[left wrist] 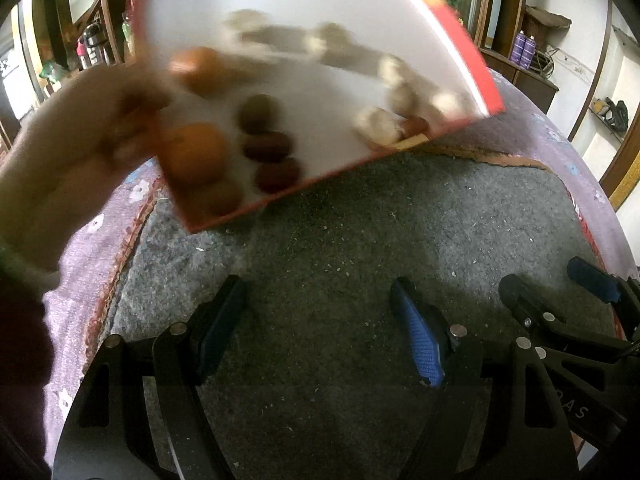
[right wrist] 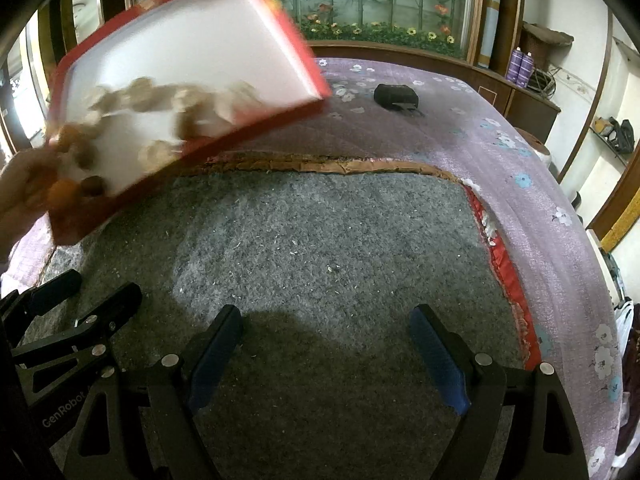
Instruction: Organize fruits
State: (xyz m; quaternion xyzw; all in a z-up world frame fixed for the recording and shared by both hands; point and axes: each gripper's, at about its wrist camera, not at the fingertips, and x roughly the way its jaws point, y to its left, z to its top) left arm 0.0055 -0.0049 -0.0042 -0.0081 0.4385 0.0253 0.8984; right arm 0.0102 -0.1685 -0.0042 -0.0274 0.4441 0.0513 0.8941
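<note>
A bare hand [left wrist: 76,152] at the far left holds a red-rimmed, white-floored box [left wrist: 304,8] tilted above the grey mat [left wrist: 360,248], which lies on a purple flowered bedspread [right wrist: 500,140]. Blurred fruits lie loose inside the box: an orange one [left wrist: 194,152] near the hand, dark brown ones [left wrist: 267,146] beside it, pale ones [left wrist: 378,122] toward the lower right corner. The left tool [left wrist: 320,316] and the right tool [right wrist: 326,344] both rest low over the mat, fingers spread wide, holding nothing. A dark object [right wrist: 396,96] lies far off on the bedspread.

fuzzy grey mat [right wrist: 320,248], smooth red-rimmed tray [right wrist: 192,40]
</note>
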